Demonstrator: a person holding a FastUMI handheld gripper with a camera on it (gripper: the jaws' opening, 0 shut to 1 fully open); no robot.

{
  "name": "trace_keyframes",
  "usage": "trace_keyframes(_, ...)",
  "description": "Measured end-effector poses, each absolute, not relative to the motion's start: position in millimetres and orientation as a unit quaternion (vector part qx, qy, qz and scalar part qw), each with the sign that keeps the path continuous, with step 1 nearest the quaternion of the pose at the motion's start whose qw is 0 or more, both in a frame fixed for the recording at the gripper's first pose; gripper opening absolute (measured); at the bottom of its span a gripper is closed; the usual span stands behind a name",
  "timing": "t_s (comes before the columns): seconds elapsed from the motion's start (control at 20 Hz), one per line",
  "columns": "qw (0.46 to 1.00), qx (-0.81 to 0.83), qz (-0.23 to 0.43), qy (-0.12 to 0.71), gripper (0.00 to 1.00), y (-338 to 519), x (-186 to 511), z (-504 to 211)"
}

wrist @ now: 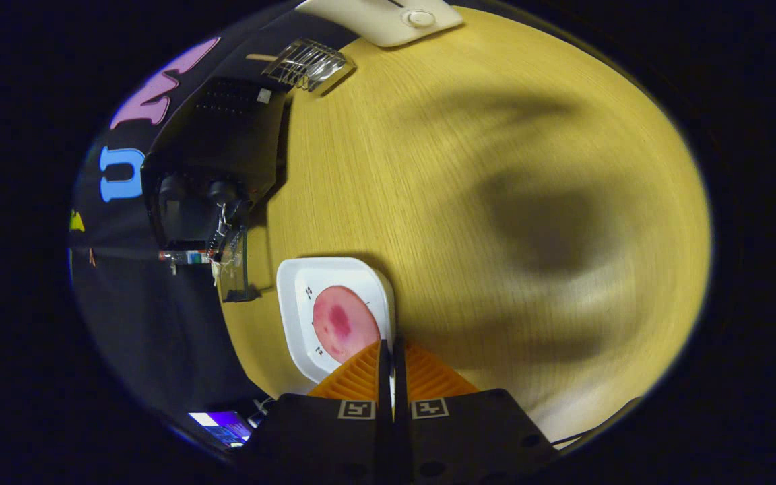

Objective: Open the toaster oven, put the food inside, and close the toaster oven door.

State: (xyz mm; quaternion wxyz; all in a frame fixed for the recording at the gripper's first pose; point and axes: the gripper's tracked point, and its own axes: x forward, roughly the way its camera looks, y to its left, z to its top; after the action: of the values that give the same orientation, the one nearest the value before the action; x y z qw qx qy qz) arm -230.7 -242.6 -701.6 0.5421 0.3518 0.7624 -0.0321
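Observation:
My gripper [390, 350] is shut on the rim of a white plate [297, 303], and a sliver of the rim shows between the fingers. A round pink slice of food [344, 323] lies on the plate just ahead of the fingertips. The plate looks sharp while the wooden table [469, 168] beneath is blurred, so it rides with me above the table. Beyond the plate stands the black toaster oven [216, 155] against the booth wall. Its glass door [236, 263] hangs open toward the plate.
A wire rack [308, 64] lies on the table past the oven. A white flat device [388, 20] sits at the table's far end. A lit screen [223, 426] shows beside the gripper's body. A large shadow falls across the tabletop.

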Motion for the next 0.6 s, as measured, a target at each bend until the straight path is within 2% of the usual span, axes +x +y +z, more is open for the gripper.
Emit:
trace_keyframes(0.15,0.521,0.435,-0.056,0.732,0.05,-238.8,-233.7,-694.5)
trace_keyframes(0.3,0.523,0.487,-0.083,0.695,0.05,-236.3,-234.6,-682.8)
trace_keyframes(0.6,0.558,0.525,-0.143,0.627,0.05,-206.2,-222.8,-636.6)
